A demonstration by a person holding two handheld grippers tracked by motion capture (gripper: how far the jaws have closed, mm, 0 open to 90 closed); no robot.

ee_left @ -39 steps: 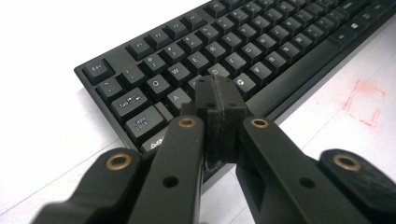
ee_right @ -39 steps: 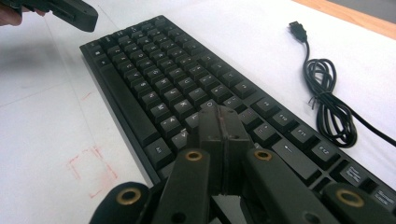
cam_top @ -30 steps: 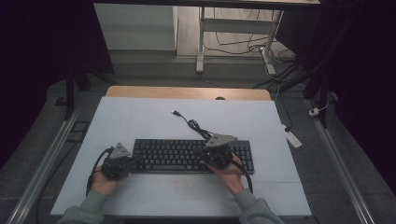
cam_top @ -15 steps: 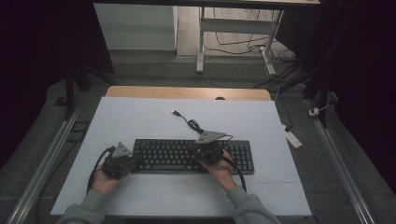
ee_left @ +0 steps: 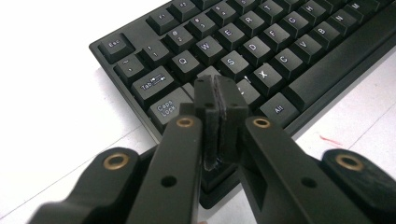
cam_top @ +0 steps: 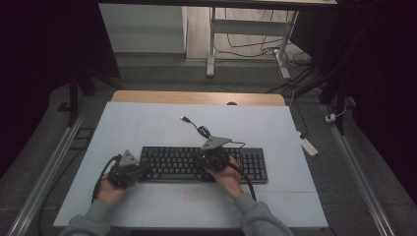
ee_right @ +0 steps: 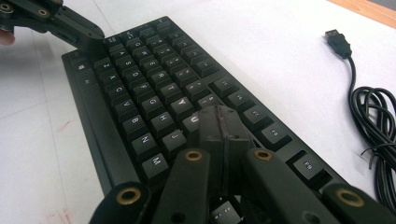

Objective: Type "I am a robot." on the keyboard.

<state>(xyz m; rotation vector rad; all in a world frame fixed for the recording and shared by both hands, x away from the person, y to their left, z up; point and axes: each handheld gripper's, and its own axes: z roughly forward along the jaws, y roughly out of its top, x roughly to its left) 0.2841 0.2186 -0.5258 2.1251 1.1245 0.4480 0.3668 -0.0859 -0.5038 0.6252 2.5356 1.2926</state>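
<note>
High view shows the black keyboard [cam_top: 204, 164] lying mid-table on the white table [cam_top: 147, 123]; left gripper [cam_top: 129, 172] and right gripper [cam_top: 215, 156] rest over its keys, both closed, empty.

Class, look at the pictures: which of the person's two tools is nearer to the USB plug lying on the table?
Right. The right tool sits over the keyboard's middle, just below the USB plug; the left tool is at the keyboard's left end, farther away.

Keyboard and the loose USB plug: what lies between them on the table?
In the high view, the coiled black cable lies between the keyboard and the USB plug, on white table.
</note>
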